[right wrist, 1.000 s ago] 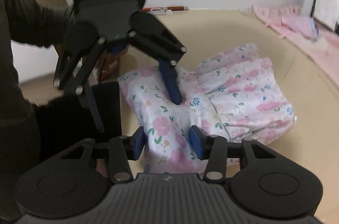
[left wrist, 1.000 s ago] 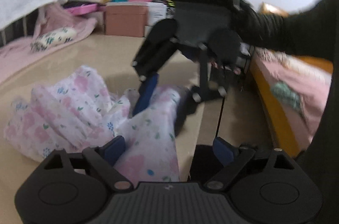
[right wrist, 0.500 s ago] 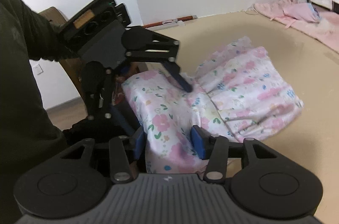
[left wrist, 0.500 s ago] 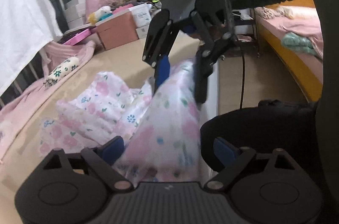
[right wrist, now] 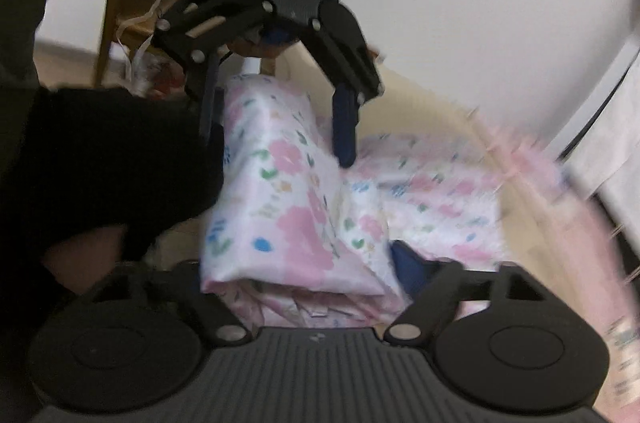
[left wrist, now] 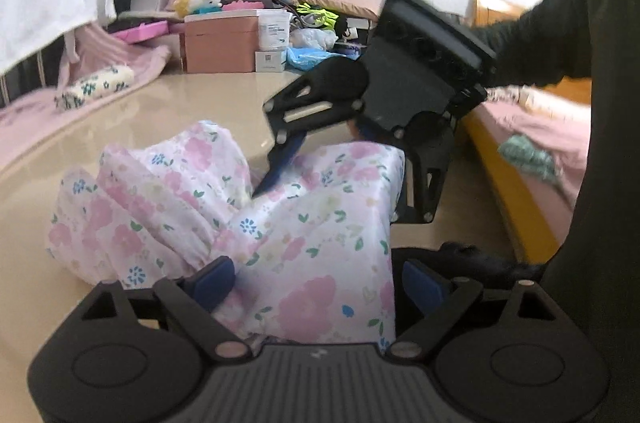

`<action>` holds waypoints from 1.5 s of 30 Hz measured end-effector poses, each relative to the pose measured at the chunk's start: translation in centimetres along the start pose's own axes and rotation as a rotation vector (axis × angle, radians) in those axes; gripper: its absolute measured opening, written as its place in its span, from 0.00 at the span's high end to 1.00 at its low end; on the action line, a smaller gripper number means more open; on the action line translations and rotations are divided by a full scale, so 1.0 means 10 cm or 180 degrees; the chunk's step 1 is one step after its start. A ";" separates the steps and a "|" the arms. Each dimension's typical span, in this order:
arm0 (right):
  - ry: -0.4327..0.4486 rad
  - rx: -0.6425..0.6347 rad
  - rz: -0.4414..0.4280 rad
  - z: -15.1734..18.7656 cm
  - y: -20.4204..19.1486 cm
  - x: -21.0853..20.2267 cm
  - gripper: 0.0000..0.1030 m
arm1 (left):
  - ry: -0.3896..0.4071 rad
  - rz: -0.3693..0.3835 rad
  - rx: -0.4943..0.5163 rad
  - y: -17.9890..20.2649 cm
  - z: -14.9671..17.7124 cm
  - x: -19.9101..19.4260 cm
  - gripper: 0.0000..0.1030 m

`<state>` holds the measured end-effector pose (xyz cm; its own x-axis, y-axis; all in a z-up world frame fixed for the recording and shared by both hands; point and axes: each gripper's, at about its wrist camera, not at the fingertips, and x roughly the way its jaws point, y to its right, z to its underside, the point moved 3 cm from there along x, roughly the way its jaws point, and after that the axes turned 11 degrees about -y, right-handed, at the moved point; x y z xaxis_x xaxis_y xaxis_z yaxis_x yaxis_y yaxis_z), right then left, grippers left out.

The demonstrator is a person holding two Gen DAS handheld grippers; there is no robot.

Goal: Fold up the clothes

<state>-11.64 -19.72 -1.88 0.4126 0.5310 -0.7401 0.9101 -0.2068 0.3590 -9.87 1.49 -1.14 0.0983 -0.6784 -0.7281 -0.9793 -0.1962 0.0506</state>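
Observation:
A white garment with pink flowers lies bunched on the beige table; its near fold is raised between both grippers. My left gripper has wide jaws around one end of that fold, pads apart from the cloth on the right side. My right gripper has its jaws around the other end; whether the pads press the cloth is not clear. Each gripper shows in the other's view: the right one and the left one, both straddling the fold.
A pink box, white boxes and clutter stand at the table's far end. Pink cloth lies at the far left. A bed with an orange frame is to the right. The table edge runs beside the raised fold.
Both grippers have swung with the raised fold of the garment; the right gripper's jaws now stand wider around the cloth. The right view is blurred from motion.

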 end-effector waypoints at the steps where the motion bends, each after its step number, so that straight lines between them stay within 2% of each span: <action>1: 0.0035 0.0165 -0.0144 0.00 0.07 0.00 0.32 | -0.0003 0.0026 -0.0045 -0.01 -0.01 -0.01 0.12; 5: 0.0186 0.0953 -0.0715 0.03 0.37 -0.08 0.57 | -0.0070 0.0031 -0.0049 0.09 -0.03 -0.05 0.13; 6: 0.0220 0.1079 -0.0813 0.06 0.41 -0.09 0.58 | -0.0082 -0.0012 -0.0022 0.14 -0.03 -0.07 0.13; 11: 0.0377 0.1505 -0.1010 0.17 0.51 -0.07 0.59 | -0.0064 -0.0581 0.0247 0.29 0.00 -0.10 0.13; 12: 0.0363 0.1524 -0.0952 0.17 0.51 -0.08 0.57 | -0.0074 -0.0660 0.0290 0.32 0.01 -0.09 0.13; 14: 0.0260 0.1315 -0.0592 0.11 0.43 -0.11 0.33 | -0.0127 -0.0602 0.0296 0.33 0.03 -0.03 0.14; 17: 0.0190 0.0713 -0.0089 -0.01 0.17 -0.16 0.19 | -0.0133 -0.0547 0.0300 0.30 0.03 0.00 0.14; 19: 0.0166 0.0285 0.0206 -0.09 0.00 -0.19 0.19 | -0.0121 -0.0503 0.0258 0.26 0.03 0.00 0.15; 22: 0.0171 -0.0224 0.0435 -0.18 -0.13 -0.18 0.20 | -0.0073 -0.0380 0.0120 0.18 0.05 -0.02 0.15; 23: 0.0152 -0.0328 0.0419 -0.20 -0.15 -0.16 0.26 | -0.0059 -0.0329 0.0073 0.16 0.05 -0.03 0.15; 24: 0.0134 -0.0293 0.0306 -0.21 -0.12 -0.13 0.32 | -0.0050 -0.0285 0.0028 0.13 0.05 -0.05 0.15; 25: 0.0136 -0.0110 0.0137 -0.20 -0.05 -0.10 0.48 | -0.0041 -0.0240 -0.0017 0.11 0.06 -0.06 0.15; 26: 0.0137 0.0074 -0.0033 -0.20 0.03 -0.07 0.55 | -0.0032 -0.0202 -0.0066 0.10 0.06 -0.08 0.15; 27: 0.0138 0.0257 -0.0202 -0.20 0.10 -0.04 0.56 | -0.0025 -0.0180 -0.0123 0.09 0.06 -0.10 0.16; 28: 0.0140 0.0441 -0.0371 -0.19 0.17 -0.02 0.62 | -0.0009 -0.0173 -0.0166 0.09 0.06 -0.14 0.16; 29: 0.0173 0.0716 -0.0575 -0.16 0.27 0.00 0.70 | 0.0031 -0.0196 -0.0174 0.10 0.06 -0.19 0.16; 31: 0.0324 0.1430 -0.1036 -0.04 0.53 0.00 0.75 | 0.0124 -0.0321 -0.0131 0.14 0.08 -0.26 0.15; 33: 0.0448 0.1759 -0.1324 0.09 0.67 0.03 0.76 | 0.0197 -0.0409 -0.0119 0.13 0.08 -0.28 0.14; 35: 0.0512 0.1889 -0.1524 0.16 0.72 0.05 0.76 | 0.0263 -0.0478 -0.0123 0.12 0.07 -0.29 0.13; 39: 0.0582 0.2190 -0.1876 0.22 0.79 0.01 0.76 | 0.0294 -0.0204 -0.0482 -0.05 0.03 -0.19 0.17; 41: 0.0601 0.2387 -0.2026 0.24 0.84 0.01 0.76 | 0.0429 -0.0006 -0.0801 -0.18 0.02 -0.20 0.30; 43: 0.0606 0.2605 -0.2146 0.26 0.90 0.01 0.76 | 0.0525 0.0293 -0.1303 -0.36 0.02 -0.24 0.40; 45: 0.0586 0.2992 -0.2133 0.34 0.99 -0.01 0.63 | 0.0483 0.0498 -0.1760 -0.52 0.02 -0.25 0.50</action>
<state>-2.55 -24.54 -0.20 -0.1022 0.8597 -0.5004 0.6450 -0.3257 -0.6913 -5.03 4.33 0.26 0.0245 -0.8146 -0.5796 -0.7505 -0.3980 0.5276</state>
